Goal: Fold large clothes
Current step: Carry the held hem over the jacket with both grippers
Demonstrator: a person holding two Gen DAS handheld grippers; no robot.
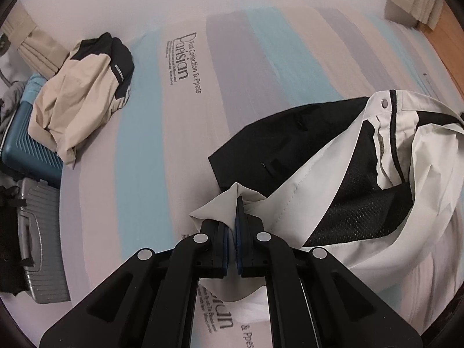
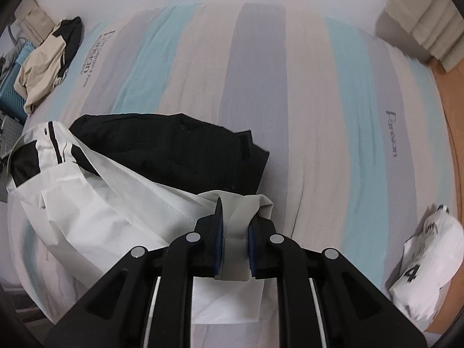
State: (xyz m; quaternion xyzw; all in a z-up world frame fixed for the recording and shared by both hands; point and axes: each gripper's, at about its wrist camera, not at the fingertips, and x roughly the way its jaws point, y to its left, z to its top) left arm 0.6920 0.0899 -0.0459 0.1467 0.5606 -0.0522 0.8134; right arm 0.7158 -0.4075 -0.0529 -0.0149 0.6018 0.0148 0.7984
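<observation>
A white and black jacket (image 1: 377,179) lies half lifted over the striped bed, its black mesh lining showing. My left gripper (image 1: 232,226) is shut on a pinched fold of its white edge, which sticks up between the pads. In the right wrist view the same jacket (image 2: 101,203) spreads to the left, black part behind. My right gripper (image 2: 236,217) is shut on a thicker white hem of the jacket, the fabric filling the gap between the blue pads. Both grippers point steeply down at the bed.
The striped bed sheet (image 1: 246,87) has printed lettering. A beige and black garment (image 1: 81,92) lies bunched at its far left corner, above a teal suitcase (image 1: 26,150) and a grey case (image 1: 40,249). A folded white garment (image 2: 429,266) lies at the bed's right edge. Curtains (image 2: 420,26) hang behind.
</observation>
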